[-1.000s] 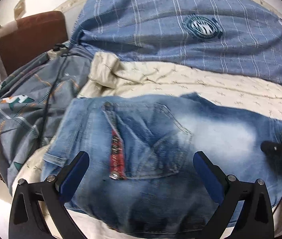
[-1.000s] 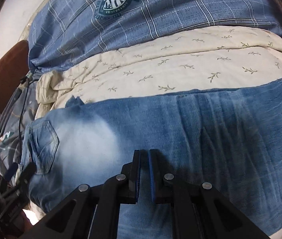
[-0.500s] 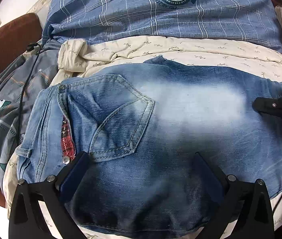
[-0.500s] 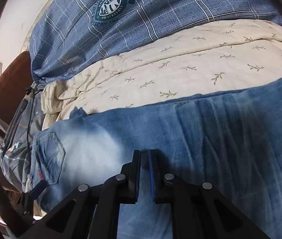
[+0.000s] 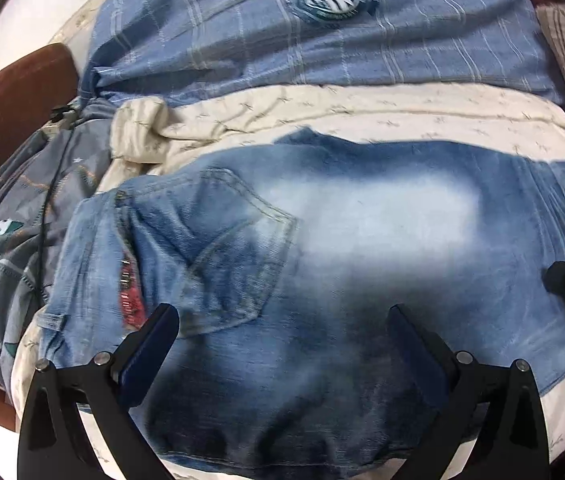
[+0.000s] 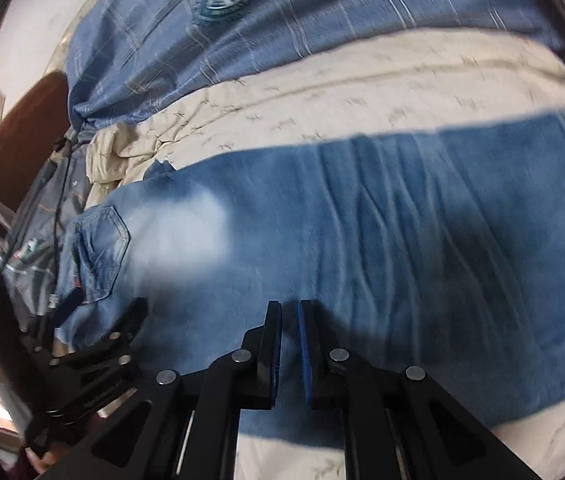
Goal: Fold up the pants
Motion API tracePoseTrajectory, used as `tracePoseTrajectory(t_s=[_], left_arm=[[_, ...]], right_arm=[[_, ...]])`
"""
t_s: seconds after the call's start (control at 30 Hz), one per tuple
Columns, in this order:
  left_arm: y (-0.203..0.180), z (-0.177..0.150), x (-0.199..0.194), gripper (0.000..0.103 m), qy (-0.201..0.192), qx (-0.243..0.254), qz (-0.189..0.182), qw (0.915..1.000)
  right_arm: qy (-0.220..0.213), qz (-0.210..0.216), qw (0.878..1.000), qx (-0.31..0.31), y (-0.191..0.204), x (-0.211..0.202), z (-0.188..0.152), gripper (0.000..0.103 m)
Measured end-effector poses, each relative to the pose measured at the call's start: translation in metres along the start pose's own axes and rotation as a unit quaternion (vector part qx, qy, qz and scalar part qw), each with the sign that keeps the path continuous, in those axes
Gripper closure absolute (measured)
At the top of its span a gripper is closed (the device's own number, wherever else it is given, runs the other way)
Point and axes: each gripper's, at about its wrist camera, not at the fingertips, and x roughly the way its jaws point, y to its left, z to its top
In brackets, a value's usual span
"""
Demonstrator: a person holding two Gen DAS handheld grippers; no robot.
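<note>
**Jeans laid flat on the bed, both grippers poised at the near edge**

The blue jeans (image 5: 322,264) lie spread across a cream leaf-print sheet (image 5: 362,116), waistband to the left and legs running off to the right. They appear already doubled leg over leg, so the step in hand looks like the approach before a crosswise fold.

The left gripper (image 5: 282,344) hovers low over the seat, just right of the back pocket (image 5: 222,264). Its jaws stand wide apart with denim beneath them and nothing clamped. The right gripper (image 6: 290,340) sits over the thigh area further right. Its blue pads are nearly together with only a thin slit between, and no fabric shows in that slit.

The next move likely calls for the right jaws to open and both tools to pinch an edge, then carry one end over the other.

The denim is heavy and stiff-looking, with a bleached pale patch on the seat, raised pocket stitching and a red trim strip by the waistband. Shallow wrinkles run along the leg. At the far side lies a blue plaid blanket (image 5: 322,40) with a round crest, and at the left a grey patterned cloth (image 5: 22,208).
</note>
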Motion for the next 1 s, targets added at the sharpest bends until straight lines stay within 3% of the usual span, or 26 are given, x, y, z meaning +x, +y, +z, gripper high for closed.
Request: tracePoseTrajectory(t_s=[0.17,0.4,0.47,0.73,0.83,1.0], left_arm=[[-0.002,0.0,0.005,0.0,0.012,0.007,-0.001,0.9999],[0.0,0.0,0.006,0.0,0.014,0.009,-0.008,0.9998],[0.0,0.0,0.006,0.0,0.014,0.009,-0.008,0.9998],[0.0,-0.001,0.006,0.0,0.013,0.012,-0.007,0.9998],[0.003,-0.001,0.005,0.0,0.013,0.014,-0.006,0.9998],[0.009,0.001,0.001,0.0,0.007,0.001,-0.001,1.0]], right_arm=[[0.003,0.008,1.0,0.029,-0.023,-0.014,-0.004,0.093],[-0.027,-0.025,0.994,0.098,-0.084,-0.044,-0.003,0.093],[-0.04,-0.04,0.991,0.121,-0.105,-0.052,-0.003,0.093],[-0.08,0.013,0.976,0.201,-0.166,-0.085,-0.013,0.093],[-0.104,-0.025,0.968,0.226,-0.182,-0.1,-0.018,0.093],[-0.139,-0.012,0.953,0.268,-0.197,-0.117,-0.027,0.091]])
